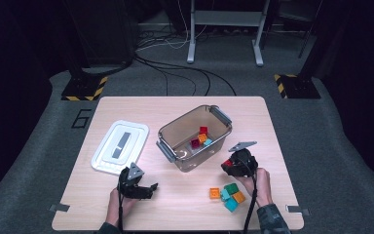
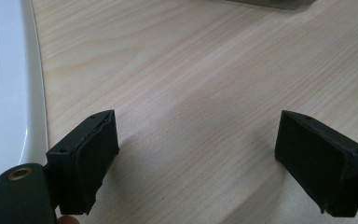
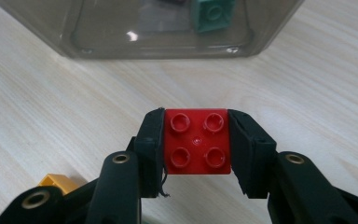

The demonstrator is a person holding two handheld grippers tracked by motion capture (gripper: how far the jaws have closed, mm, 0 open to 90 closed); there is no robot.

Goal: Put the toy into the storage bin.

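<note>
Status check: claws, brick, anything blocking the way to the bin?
Right claw shut on red brick, short of clear bin. Left claw open, empty. Path clear.

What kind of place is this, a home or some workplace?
Probably a lab or test room, not a home. The wooden table stands on grey carpet among black stands with yellow-black hazard-striped bases, loose cables run over the floor, and a metal frame stands behind.
</note>
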